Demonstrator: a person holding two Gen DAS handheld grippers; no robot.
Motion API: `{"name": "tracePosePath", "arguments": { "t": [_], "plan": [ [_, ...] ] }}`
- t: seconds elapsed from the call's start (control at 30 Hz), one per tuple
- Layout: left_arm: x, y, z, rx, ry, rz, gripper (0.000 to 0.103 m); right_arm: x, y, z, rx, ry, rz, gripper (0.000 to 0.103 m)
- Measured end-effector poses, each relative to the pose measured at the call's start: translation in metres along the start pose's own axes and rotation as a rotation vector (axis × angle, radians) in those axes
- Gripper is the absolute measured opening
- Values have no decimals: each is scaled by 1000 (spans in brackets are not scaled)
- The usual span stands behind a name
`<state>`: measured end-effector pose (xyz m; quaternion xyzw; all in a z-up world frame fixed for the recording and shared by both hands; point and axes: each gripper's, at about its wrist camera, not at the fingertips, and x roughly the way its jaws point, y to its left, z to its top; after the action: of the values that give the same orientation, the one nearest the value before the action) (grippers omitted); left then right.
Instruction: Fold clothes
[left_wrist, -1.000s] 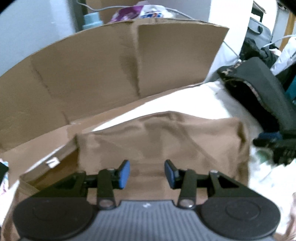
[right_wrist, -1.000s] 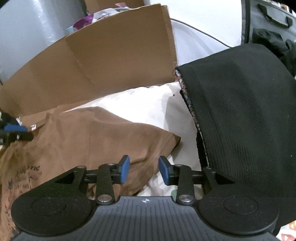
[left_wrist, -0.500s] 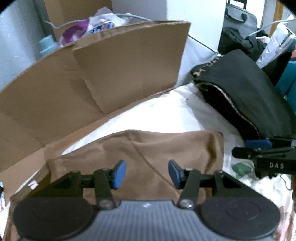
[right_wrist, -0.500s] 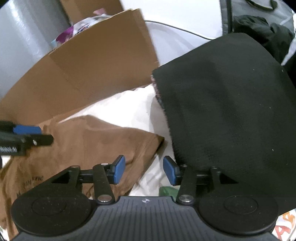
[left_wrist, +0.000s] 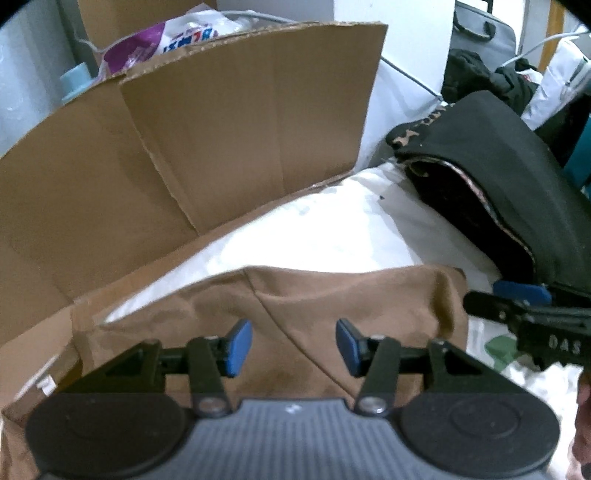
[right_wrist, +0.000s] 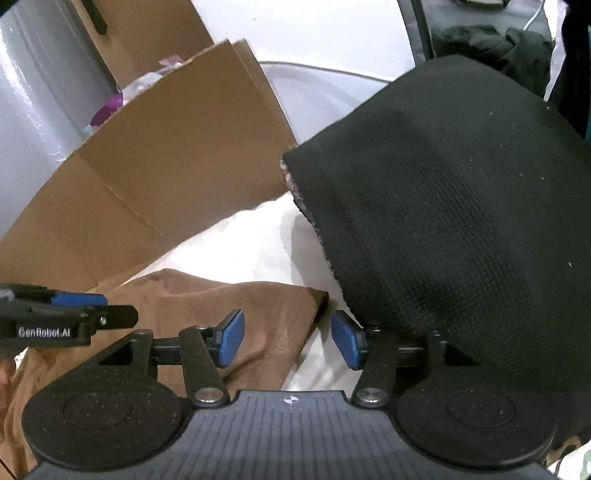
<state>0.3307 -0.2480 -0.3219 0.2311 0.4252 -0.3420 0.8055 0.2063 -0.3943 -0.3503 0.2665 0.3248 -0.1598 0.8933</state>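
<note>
Across the lower centre of both wrist views lies the brown garment (left_wrist: 332, 295), folded flat on the white bedding (left_wrist: 314, 229). Your left gripper (left_wrist: 293, 347) hovers with jaws apart, empty; your right gripper's (right_wrist: 287, 338) jaws are opening, clamping nothing. Judged step: release after a fold; next, regrip an edge. The cardboard box (left_wrist: 221, 129), upper left, holds a printed bag (left_wrist: 177, 37).

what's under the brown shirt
The brown shirt lies on a white sheet, and its left part overlaps flattened cardboard. What lies beneath its middle is covered.
</note>
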Motion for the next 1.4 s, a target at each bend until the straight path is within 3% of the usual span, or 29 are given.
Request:
{"name": "tracePosePath", "arguments": {
  "t": [0.27,0.53,0.77,0.9,1.03,1.2,1.4],
  "plan": [
    [9,18,14,5,-31,14,53,-2,8,1,-13,-59,14,59],
    [25,23,15,7,-20,5,52,28,12,2,-5,-40,-95,53],
    [31,21,8,23,-12,-5,52,39,9,-1,247,-45,-94,53],
    [33,24,9,26,-9,-4,52,37,4,-3,402,-107,-139,52],
    [38,27,13,24,-13,0,51,47,-3,1,472,-96,-178,53],
    [46,27,18,23,-17,1,51,59,-9,2,413,-14,-179,48],
    [64,24,19,21,9,4,46,62,-4,-6,248,33,-147,46]
  ]
}}
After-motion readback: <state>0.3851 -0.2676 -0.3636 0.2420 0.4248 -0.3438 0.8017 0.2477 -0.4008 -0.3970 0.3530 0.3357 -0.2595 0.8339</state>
